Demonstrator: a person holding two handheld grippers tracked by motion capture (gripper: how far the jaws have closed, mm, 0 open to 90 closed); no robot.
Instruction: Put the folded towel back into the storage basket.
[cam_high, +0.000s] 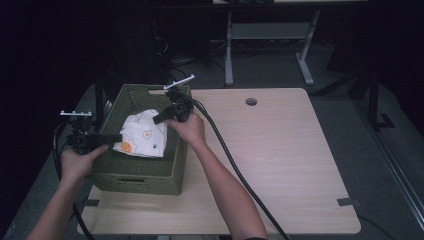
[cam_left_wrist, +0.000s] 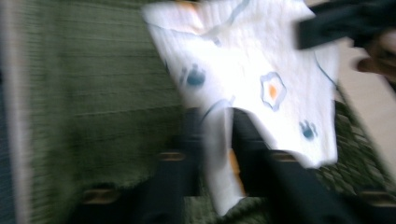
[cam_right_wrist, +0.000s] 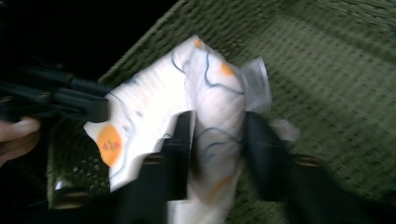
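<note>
A white cloth (cam_high: 142, 132) printed with orange and blue shapes hangs over the inside of a green woven basket (cam_high: 135, 175). My left gripper (cam_high: 117, 137) reaches in from the basket's left rim to the cloth's lower left corner. In the left gripper view a strip of cloth (cam_left_wrist: 261, 56) lies between the parted jaws of my left gripper (cam_left_wrist: 217, 116). My right gripper (cam_high: 156, 119) is at the cloth's upper right edge. In the right gripper view its jaws (cam_right_wrist: 217, 121) stand apart around a bunched fold of cloth (cam_right_wrist: 154, 93).
The basket stands on the left part of a light wooden table (cam_high: 280, 150) with a round hole (cam_high: 251, 101) near its far edge. A thick black cable (cam_high: 225, 145) runs from the right gripper across the table to the front. Beyond the table, the room is dark.
</note>
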